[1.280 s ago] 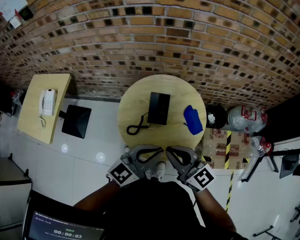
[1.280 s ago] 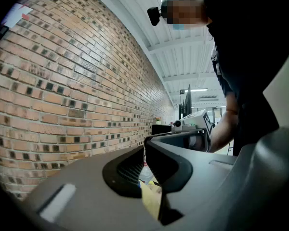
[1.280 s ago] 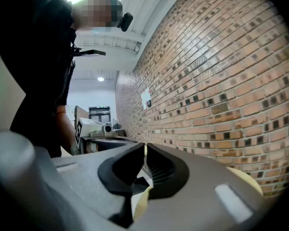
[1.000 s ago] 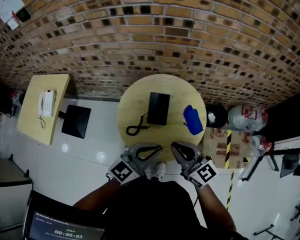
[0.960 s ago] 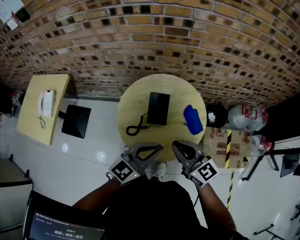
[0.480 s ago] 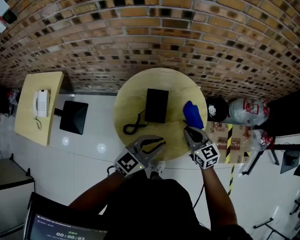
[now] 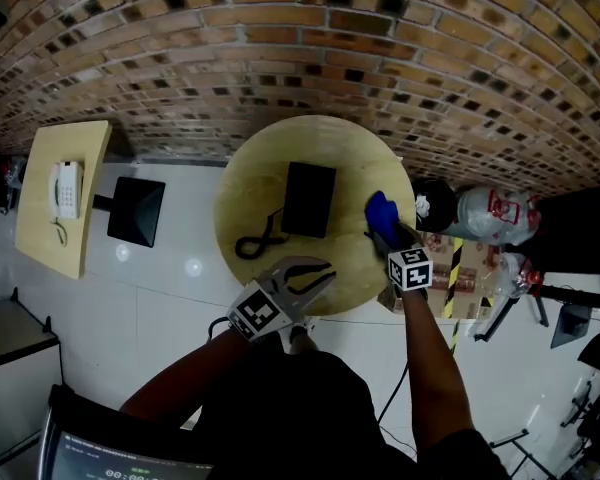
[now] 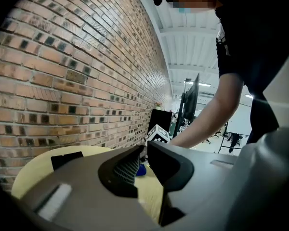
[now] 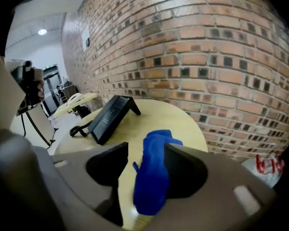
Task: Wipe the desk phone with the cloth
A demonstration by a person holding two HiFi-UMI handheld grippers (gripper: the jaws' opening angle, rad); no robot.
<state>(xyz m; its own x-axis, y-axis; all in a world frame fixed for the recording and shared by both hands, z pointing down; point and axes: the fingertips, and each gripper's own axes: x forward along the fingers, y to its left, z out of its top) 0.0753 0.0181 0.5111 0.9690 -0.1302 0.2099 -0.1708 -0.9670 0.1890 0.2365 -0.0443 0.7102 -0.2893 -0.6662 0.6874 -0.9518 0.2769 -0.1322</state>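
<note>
The black desk phone [image 7: 309, 200] sits propped on its stand near the middle of a round wooden table [image 7: 250, 183], its coiled cord [image 7: 255, 243] looping toward the person's left. To the phone's right, near the table's edge, lies the crumpled blue cloth [image 7: 380, 211].

The right gripper [image 9: 144, 158] reaches over the cloth with its jaws opening wide. The cloth lies between them, but neither pad presses on it. The left gripper [image 7: 315, 273] hangs over the near rim, well apart from the phone, its jaws drawn together on nothing.

The wiping itself has not begun; the pick-up of the cloth appears to be the step in hand.

Several things could go wrong from here. A pinch that catches only one loose fold may leave the cloth trailing or let it slip free. A nudge instead of a grasp could push it off the nearby edge. Later, a hard swipe might slide or tip the propped phone, since nothing steadies it.
</note>
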